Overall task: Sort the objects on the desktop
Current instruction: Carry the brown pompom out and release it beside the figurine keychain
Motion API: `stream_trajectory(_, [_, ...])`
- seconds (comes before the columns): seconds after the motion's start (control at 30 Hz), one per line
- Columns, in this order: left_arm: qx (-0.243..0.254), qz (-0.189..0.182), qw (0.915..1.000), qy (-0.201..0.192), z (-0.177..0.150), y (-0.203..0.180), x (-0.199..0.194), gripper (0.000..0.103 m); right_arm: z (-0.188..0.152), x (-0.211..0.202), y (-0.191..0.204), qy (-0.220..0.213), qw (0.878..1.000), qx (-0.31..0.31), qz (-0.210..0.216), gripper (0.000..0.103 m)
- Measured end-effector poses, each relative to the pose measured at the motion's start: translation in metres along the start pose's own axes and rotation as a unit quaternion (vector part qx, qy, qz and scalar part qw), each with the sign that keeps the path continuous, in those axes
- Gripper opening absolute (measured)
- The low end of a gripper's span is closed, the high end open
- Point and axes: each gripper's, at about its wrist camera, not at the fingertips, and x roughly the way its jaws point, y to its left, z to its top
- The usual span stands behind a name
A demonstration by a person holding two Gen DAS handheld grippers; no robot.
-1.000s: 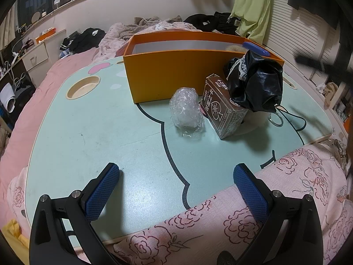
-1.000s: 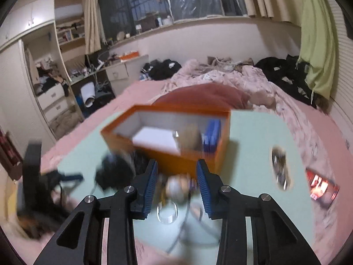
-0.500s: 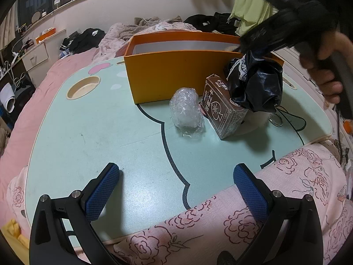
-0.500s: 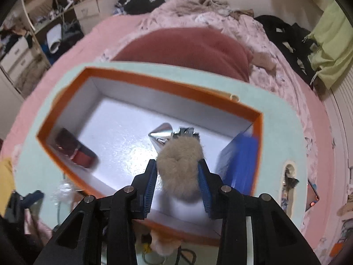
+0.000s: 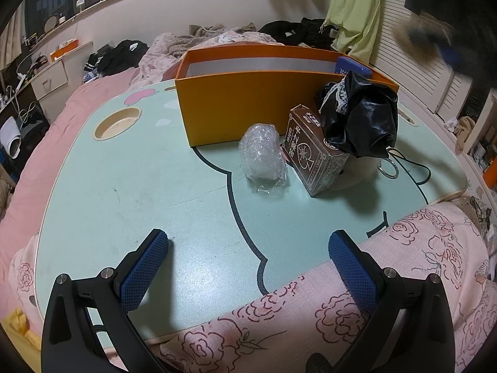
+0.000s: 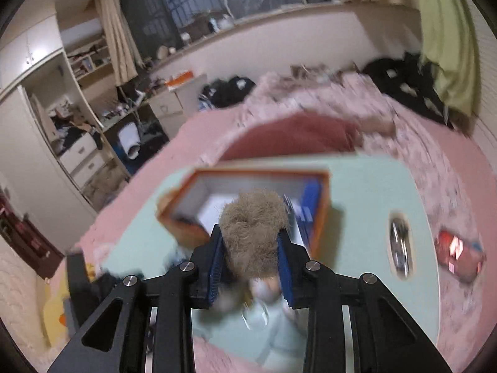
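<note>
The right gripper (image 6: 251, 244) holds a furry pompom (image 6: 253, 228) tight between its pads above the orange box (image 6: 323, 208), while the left gripper (image 5: 248, 261) stands wide open and empty over the table (image 5: 130, 186).

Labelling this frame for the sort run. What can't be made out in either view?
- Right wrist view: motion blur smears the orange box; its contents are unreadable apart from something blue.
- Right wrist view: the furry ball clamped in the right gripper hides the items below it.
- Left wrist view: the orange box's near wall hides its floor.
- Left wrist view: the black bag covers the white object beneath; the right gripper is a blur, upper right.
</note>
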Motion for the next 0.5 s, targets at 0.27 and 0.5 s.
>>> stream_trajectory(0.27, [0.000,0.001,1.0000,0.000,0.000,0.001,0.000,0.103,-0.067,0.048,-0.014,0.034,0.993,0.001,-0.116,0.032])
stream_trajectory(0.5, [-0.001,0.000,1.0000,0.000,0.000,0.001,0.000,0.103,-0.072,0.055,-0.002,0.014,0.991,-0.030,-0.130,0.075])
